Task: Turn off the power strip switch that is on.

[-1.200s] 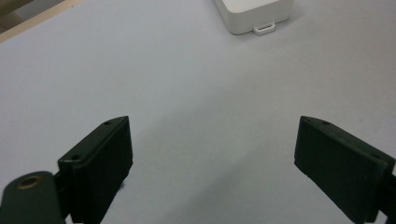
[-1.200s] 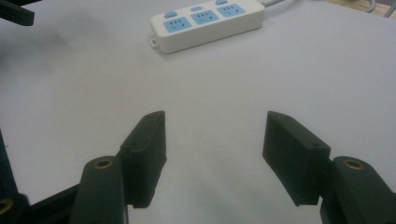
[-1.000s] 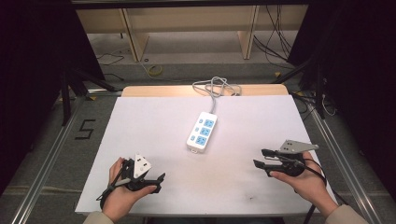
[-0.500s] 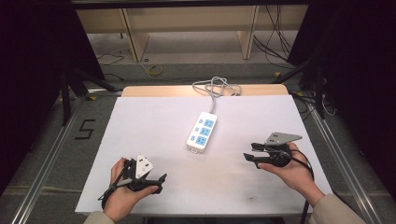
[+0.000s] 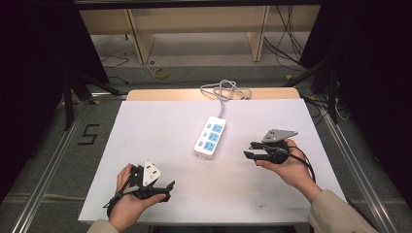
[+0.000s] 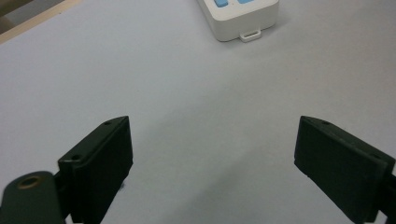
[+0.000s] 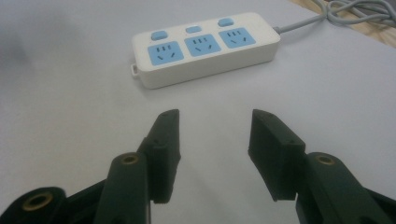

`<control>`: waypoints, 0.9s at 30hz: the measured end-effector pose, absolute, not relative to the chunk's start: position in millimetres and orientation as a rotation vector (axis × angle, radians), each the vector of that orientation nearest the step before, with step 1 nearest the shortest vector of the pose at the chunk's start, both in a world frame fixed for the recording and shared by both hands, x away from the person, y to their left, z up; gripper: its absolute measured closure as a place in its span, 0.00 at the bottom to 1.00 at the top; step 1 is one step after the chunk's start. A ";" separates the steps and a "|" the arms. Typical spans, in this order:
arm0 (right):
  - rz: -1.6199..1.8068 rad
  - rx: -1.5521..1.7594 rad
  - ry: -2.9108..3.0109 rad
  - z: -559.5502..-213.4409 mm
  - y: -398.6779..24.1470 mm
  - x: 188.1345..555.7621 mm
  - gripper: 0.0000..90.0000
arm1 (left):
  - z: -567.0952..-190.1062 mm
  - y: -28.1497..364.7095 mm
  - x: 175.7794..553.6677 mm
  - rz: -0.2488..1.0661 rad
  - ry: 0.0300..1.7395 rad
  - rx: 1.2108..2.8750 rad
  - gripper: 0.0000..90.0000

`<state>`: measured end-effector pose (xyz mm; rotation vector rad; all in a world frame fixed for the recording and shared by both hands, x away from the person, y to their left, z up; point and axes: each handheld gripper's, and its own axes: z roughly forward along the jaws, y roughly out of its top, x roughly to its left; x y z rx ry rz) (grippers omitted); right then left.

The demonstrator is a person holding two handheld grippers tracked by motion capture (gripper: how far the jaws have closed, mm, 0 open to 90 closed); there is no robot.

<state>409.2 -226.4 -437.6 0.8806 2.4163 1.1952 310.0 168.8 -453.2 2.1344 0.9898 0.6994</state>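
Observation:
A white power strip point(image 5: 210, 136) with blue sockets lies near the middle of the white table point(image 5: 160, 131); its grey cable point(image 5: 224, 91) coils off the far edge. My right gripper point(image 5: 249, 150) is held just right of the strip, jaws pointing at it, open and empty; in the right gripper view point(image 7: 212, 135) the strip point(image 7: 205, 46) lies a short way ahead. My left gripper point(image 5: 168, 189) rests low at the front left, open with nothing between its jaws; in the left gripper view point(image 6: 212, 163) the strip's near end point(image 6: 240, 16) sits at the top edge.
A wooden board edge point(image 5: 160, 93) runs along the table's far side. Metal rails point(image 5: 48, 165) flank the table on the floor. Shelving legs point(image 5: 138, 39) and loose cables point(image 5: 286, 48) stand beyond the table. A person's hands and a beige sleeve point(image 5: 335, 213) enter from the bottom.
My right gripper has moved left and forward toward the power strip. The left gripper has stayed in place.

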 end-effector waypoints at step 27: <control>1.136 0.796 2.438 -437.5 -180.5 432.3 1.00 | -452.2 168.6 310.7 0.706 0.989 2.120 0.12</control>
